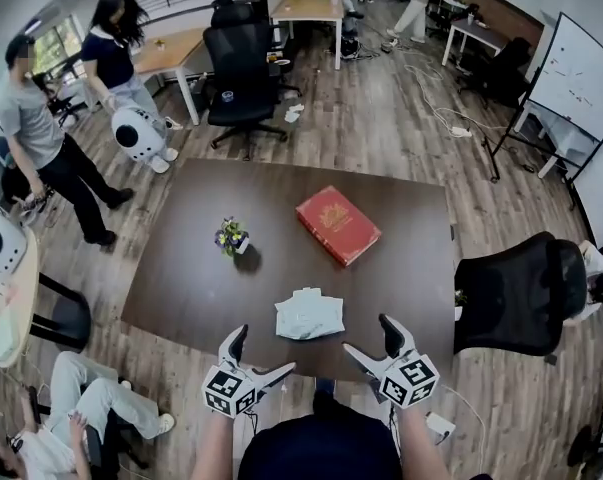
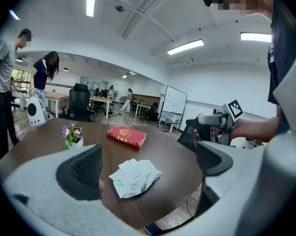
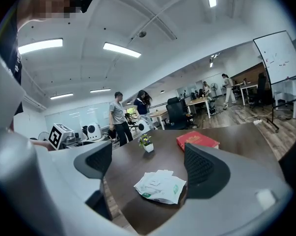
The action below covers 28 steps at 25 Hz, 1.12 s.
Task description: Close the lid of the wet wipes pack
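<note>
both grippers sit closest, held low at the near edge of the worktop (image 1: 211,228): the left gripper (image 1: 261,353) and the right gripper (image 1: 373,340) each point in toward the middle. the left fingers (image 2: 84,173) are spread wide with nothing between them, and the right fingers (image 3: 204,171) are equally wide and empty. neither touches anything.

largest on the dark brown worktop is a red book (image 1: 337,224), lying flat toward the far right. next in size is the wet wipes pack (image 1: 309,315), flat near the front edge, just beyond and between the two grippers, well apart from the book. smallest is a little flower pot (image 1: 232,237) to the far left of the pack.

the pack looks like a soft white film pouch, wrinkled and a bit slumped, so probably light and easy to dent. on this smooth surface it would likely skid if pushed from one side only. a paler rectangle on its top face seems to be the lid flap, though how far it stands open is hard to tell from these views.

a sensible hold – one gripper pinning or pinching a short end of the pouch, away from the flap, while the other presses the flap down flat from above – with light force, since the film gives.
</note>
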Each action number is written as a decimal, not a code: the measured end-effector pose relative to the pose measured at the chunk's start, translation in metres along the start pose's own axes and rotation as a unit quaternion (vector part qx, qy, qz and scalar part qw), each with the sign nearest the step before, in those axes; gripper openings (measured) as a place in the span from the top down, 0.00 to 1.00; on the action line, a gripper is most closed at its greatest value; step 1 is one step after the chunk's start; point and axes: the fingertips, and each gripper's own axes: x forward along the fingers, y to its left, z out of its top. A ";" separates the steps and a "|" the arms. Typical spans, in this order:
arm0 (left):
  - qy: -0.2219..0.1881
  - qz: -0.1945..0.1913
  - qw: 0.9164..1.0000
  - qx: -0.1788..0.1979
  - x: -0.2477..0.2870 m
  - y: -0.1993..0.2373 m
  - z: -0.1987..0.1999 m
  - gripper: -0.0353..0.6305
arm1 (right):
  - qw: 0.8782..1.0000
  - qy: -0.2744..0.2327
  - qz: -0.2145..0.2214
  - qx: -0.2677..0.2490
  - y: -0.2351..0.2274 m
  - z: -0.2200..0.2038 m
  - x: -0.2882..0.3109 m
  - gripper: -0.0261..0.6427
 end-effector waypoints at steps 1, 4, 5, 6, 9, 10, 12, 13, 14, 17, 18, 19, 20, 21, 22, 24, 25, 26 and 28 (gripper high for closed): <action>0.005 0.001 1.000 -0.002 0.005 0.002 -0.003 0.06 | 1.000 0.003 0.004 0.000 -0.002 0.000 0.004 0.25; 0.019 -0.001 1.000 -0.006 0.020 0.007 -0.013 0.06 | 1.000 0.012 0.012 -0.003 -0.009 -0.001 0.014 0.26; 0.024 -0.002 1.000 -0.007 0.026 0.009 -0.016 0.06 | 1.000 0.015 0.015 -0.004 -0.012 -0.002 0.018 0.26; 0.029 -0.003 1.000 -0.007 0.031 0.011 -0.019 0.06 | 1.000 0.018 0.018 -0.004 -0.014 -0.002 0.022 0.26; 0.050 -0.005 0.999 -0.005 0.047 0.019 -0.029 0.07 | 0.999 0.026 0.027 -0.004 -0.018 -0.002 0.034 0.27; 0.059 -0.007 0.998 -0.004 0.052 0.020 -0.033 0.07 | 0.999 0.030 0.030 -0.005 -0.018 -0.001 0.036 0.27; 0.079 -0.011 0.997 -0.006 0.064 0.015 -0.047 0.08 | 0.999 0.043 0.033 -0.005 -0.021 -0.003 0.034 0.27; 0.090 -0.012 0.996 -0.005 0.071 0.013 -0.055 0.08 | 0.998 0.049 0.034 -0.006 -0.023 -0.006 0.033 0.27; 0.100 -0.014 0.995 -0.002 0.078 0.013 -0.063 0.08 | 0.998 0.052 0.034 -0.007 -0.026 -0.009 0.034 0.28; 0.129 -0.016 0.991 0.010 0.097 0.022 -0.080 0.08 | 0.998 0.057 0.038 -0.013 -0.032 -0.013 0.044 0.28; 0.139 -0.018 0.990 0.009 0.102 0.025 -0.086 0.08 | 0.997 0.059 0.041 -0.015 -0.033 -0.013 0.048 0.28; 0.149 -0.019 0.989 0.006 0.106 0.026 -0.092 0.08 | 0.997 0.062 0.044 -0.016 -0.034 -0.013 0.050 0.28; 0.158 -0.020 0.987 0.004 0.110 0.028 -0.098 0.08 | 0.997 0.066 0.047 -0.016 -0.035 -0.013 0.053 0.28; 0.165 -0.019 0.986 0.003 0.114 0.029 -0.104 0.08 | 0.996 0.069 0.050 -0.016 -0.036 -0.014 0.055 0.28; 0.172 -0.018 0.985 0.002 0.118 0.031 -0.108 0.09 | 0.996 0.071 0.052 -0.016 -0.037 -0.014 0.058 0.29; 0.183 -0.013 0.983 0.000 0.127 0.036 -0.118 0.11 | 0.996 0.074 0.056 -0.016 -0.039 -0.015 0.062 0.29; 0.189 -0.011 0.982 -0.001 0.132 0.038 -0.123 0.11 | 0.995 0.075 0.058 -0.015 -0.040 -0.015 0.065 0.29; 0.195 -0.008 0.981 -0.002 0.136 0.041 -0.128 0.12 | 0.995 0.077 0.061 -0.015 -0.041 -0.017 0.068 0.29; 0.206 -0.003 0.979 -0.003 0.142 0.046 -0.138 0.13 | 0.995 0.080 0.065 -0.015 -0.042 -0.019 0.072 0.30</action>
